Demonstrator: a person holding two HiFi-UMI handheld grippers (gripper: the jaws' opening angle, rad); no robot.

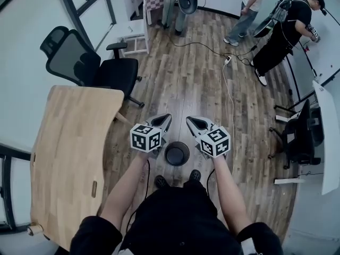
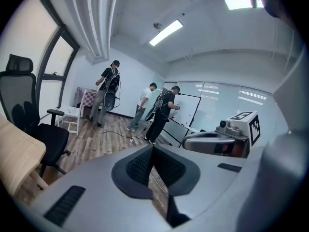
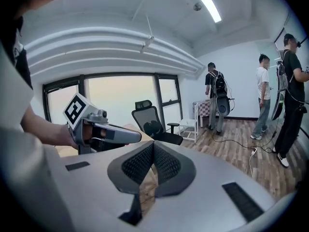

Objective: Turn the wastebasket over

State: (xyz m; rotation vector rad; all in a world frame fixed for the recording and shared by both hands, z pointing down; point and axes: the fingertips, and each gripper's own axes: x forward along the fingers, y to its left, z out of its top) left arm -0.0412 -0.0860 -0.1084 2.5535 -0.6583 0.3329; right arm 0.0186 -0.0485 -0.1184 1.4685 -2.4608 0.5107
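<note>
The wastebasket stands on the wooden floor, right in front of the person's shoes and below the gap between the two grippers. The head view looks straight down on it, so it shows only as a dark round shape with a paler ring. Its long axis runs up and down, end-on to the camera. Whether the mouth or the base faces up cannot be made out from here.

Neither gripper touches it. The left gripper and the right gripper are held side by side above the floor, well clear of the basket, both pointing away from the person and slightly down. In the left gripper view its dark ribbed fingers meet at the tips with nothing between them. In the right gripper view the fingers are likewise pressed together and empty.

A wooden worktop lies to the person's left, with a black office chair beyond its far end. Across the room, several people stand near the far wall, and a cable trails over the floorboards.
</note>
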